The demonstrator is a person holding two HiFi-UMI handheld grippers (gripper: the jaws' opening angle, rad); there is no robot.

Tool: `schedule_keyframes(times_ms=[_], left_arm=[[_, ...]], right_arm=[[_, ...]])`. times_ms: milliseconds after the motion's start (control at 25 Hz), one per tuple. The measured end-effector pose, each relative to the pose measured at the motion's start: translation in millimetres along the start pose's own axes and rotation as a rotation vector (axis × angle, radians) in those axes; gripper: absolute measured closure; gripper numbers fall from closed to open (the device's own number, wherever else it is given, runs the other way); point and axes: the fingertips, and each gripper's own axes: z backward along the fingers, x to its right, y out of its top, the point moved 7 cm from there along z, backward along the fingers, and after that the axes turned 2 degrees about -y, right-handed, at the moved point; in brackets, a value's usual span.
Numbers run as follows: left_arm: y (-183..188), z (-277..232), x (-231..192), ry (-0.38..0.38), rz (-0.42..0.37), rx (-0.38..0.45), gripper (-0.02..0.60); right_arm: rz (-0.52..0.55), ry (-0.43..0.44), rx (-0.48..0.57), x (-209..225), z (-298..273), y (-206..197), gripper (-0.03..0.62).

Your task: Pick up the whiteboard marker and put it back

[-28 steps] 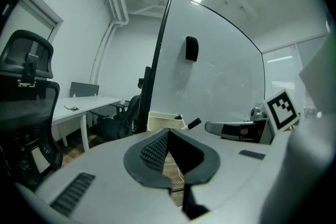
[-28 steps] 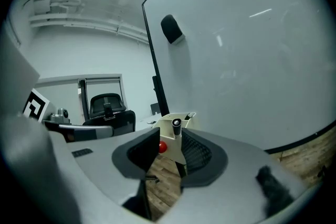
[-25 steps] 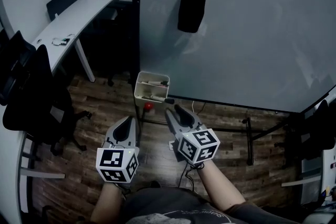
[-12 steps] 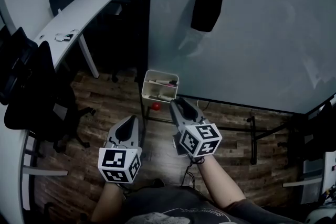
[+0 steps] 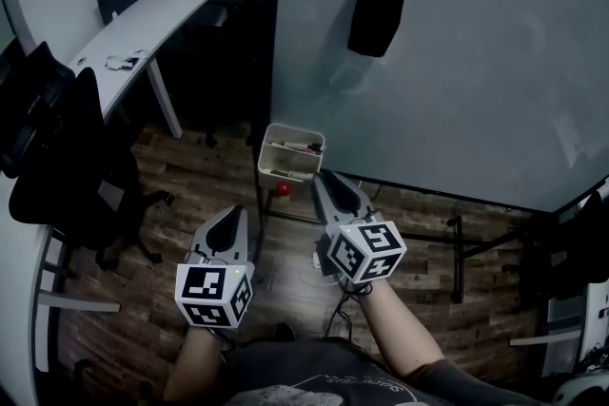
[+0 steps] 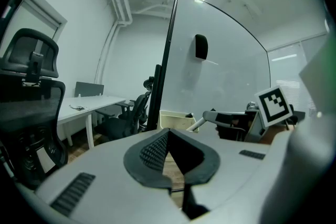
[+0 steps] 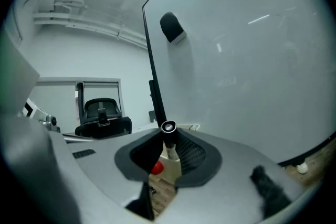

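The right gripper [image 7: 166, 141] is closing on the marker [image 7: 169, 132] — it stands between the jaws, cap up, near the tray [image 5: 276, 168]. The left gripper [image 6: 167, 138] is pressed together, with nothing in it. The marker looks light, hard and smooth — best held at its middle so it does not slip

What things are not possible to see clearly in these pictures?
Whiteboard marker: in the head view, hidden by the right gripper, whose jaws are closing around it.
Tray contents: head view, too small and dark.
Its print: right gripper view, only the cap end faces the camera.
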Motion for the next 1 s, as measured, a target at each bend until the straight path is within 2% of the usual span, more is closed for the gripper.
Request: schedule_keyframes(times_ms=[240, 480, 1000], left_arm=[[5, 22, 24, 0.032, -0.005, 0.02, 0.568], [11, 46, 56, 0.037, -0.044, 0.045, 0.568], [-1, 91, 144, 0.068, -0.049, 0.064, 0.568]], right_arm=[[0.002, 0.044, 0.075, -7, 28, 24, 0.513], [0.016, 0.084, 0.134, -12, 70, 50, 0.513], [0.019, 0.121, 0.104, 6, 199, 40, 0.511]])
